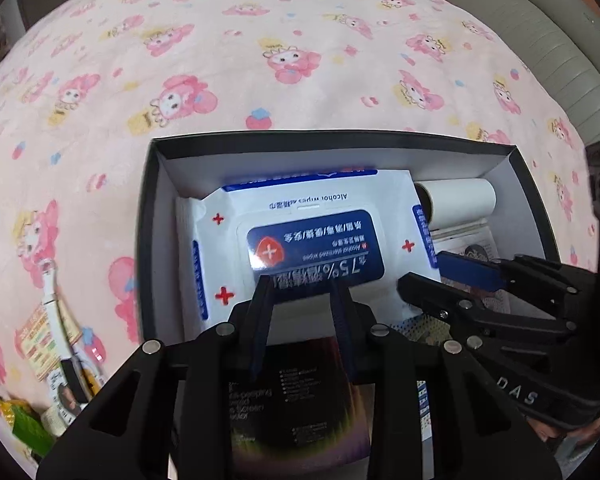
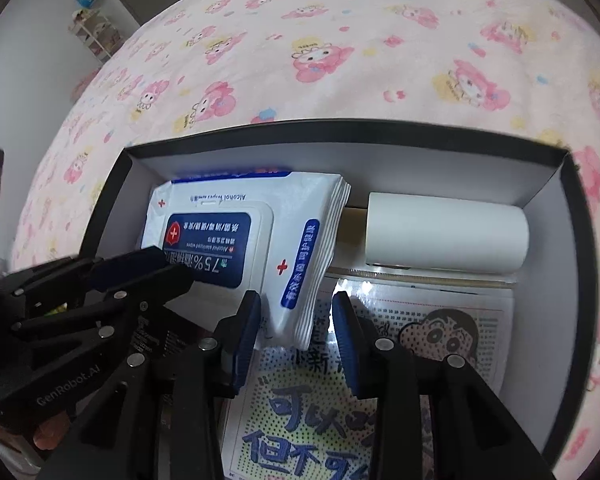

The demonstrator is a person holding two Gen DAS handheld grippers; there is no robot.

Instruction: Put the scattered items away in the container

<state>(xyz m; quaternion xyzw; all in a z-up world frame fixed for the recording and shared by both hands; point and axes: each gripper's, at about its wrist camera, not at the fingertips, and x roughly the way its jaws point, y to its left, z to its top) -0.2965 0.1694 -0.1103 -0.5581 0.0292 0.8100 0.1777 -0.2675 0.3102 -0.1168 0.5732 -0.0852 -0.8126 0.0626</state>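
Left gripper (image 1: 302,284) over box (image 1: 148,240), jaws partly open, a dark booklet (image 1: 300,392) between them; grip unclear. Right gripper (image 2: 296,304) partly open, empty, tips beside wipes (image 2: 236,236). Roll (image 2: 444,232) and printed sheet (image 2: 440,340) lie in the box. Loose packets (image 1: 56,348) on the blanket (image 1: 260,60).

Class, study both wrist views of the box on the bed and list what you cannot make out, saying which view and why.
1. Left wrist view: the items on the blanket at lower left are blurred and cut by the frame edge.
2. Left wrist view: the dark booklet has blurred print, partly behind the left gripper.
3. Right wrist view: the cartoon sheet is partly covered by the wipes pack, paper roll and right gripper.
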